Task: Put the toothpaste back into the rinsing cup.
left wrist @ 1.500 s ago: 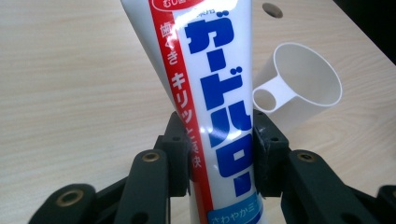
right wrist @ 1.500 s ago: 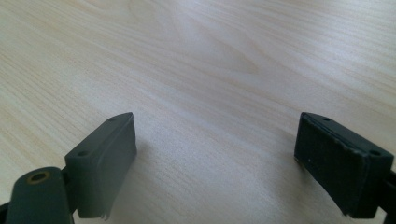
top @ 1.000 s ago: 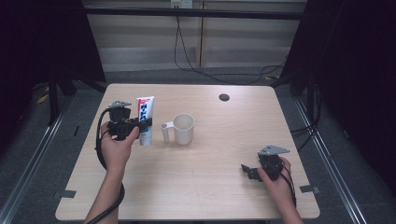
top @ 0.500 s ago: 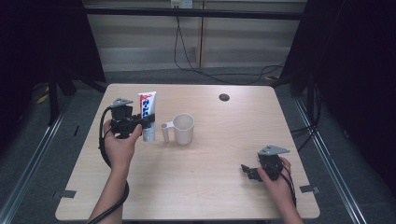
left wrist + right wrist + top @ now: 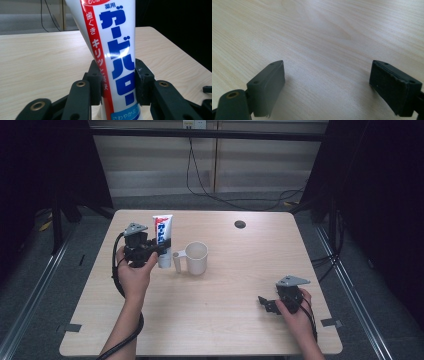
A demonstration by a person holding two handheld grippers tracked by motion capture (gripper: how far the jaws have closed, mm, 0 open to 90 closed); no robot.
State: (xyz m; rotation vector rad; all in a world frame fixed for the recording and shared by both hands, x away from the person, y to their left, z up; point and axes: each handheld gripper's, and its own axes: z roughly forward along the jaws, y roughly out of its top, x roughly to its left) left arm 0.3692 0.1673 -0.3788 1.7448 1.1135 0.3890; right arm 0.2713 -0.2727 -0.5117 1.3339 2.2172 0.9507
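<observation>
We are gripping the toothpaste tube with the left hand-held gripper, jaws clamped on its lower body, at the worktop's left-rear area. The tube's long axis is standing upright, cap end down, just beside the white mug. We are resting the right hand-held gripper near the front-right edge, jaws spread on bare, open wood.

toothpaste tube | white, blue lettering, red stripe | upright, cap down | clamped between left gripper jaws | just beside white mug
</observation>
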